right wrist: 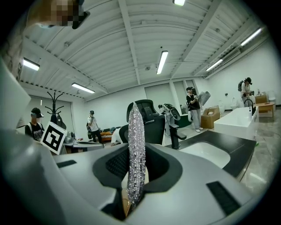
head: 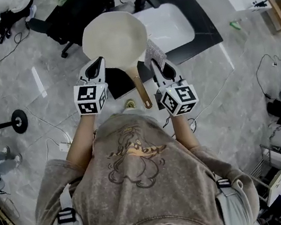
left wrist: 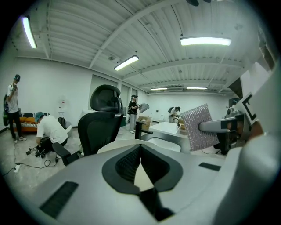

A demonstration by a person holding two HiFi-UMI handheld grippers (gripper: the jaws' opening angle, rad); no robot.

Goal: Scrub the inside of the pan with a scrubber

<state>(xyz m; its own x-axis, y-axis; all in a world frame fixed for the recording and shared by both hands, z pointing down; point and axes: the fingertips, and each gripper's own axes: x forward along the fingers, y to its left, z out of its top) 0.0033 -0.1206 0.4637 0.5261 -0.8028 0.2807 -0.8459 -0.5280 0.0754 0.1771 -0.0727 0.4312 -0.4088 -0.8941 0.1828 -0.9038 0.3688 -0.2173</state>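
Note:
A cream pan [head: 114, 37] with a wooden handle [head: 140, 88] hangs in the air in front of the person, handle toward the body. My left gripper [head: 98, 64] is shut on the pan's near-left rim; in the left gripper view a thin cream edge [left wrist: 106, 148] sits between the closed jaws of that gripper [left wrist: 139, 151]. My right gripper [head: 155, 64] is shut on a silvery scrubber [head: 155, 53], held upright just right of the pan's rim. The right gripper view shows the scrubber [right wrist: 135, 127] edge-on, standing up from that gripper [right wrist: 137, 151]. The scrubber [left wrist: 199, 127] also shows in the left gripper view.
Beyond the pan is a black counter [head: 206, 27] with a white sink [head: 170, 23] and a black faucet [right wrist: 175, 132]. A black office chair [head: 80, 12] stands at the back left. Cables and a round stand base [head: 19, 121] lie on the floor. Several people are in the room.

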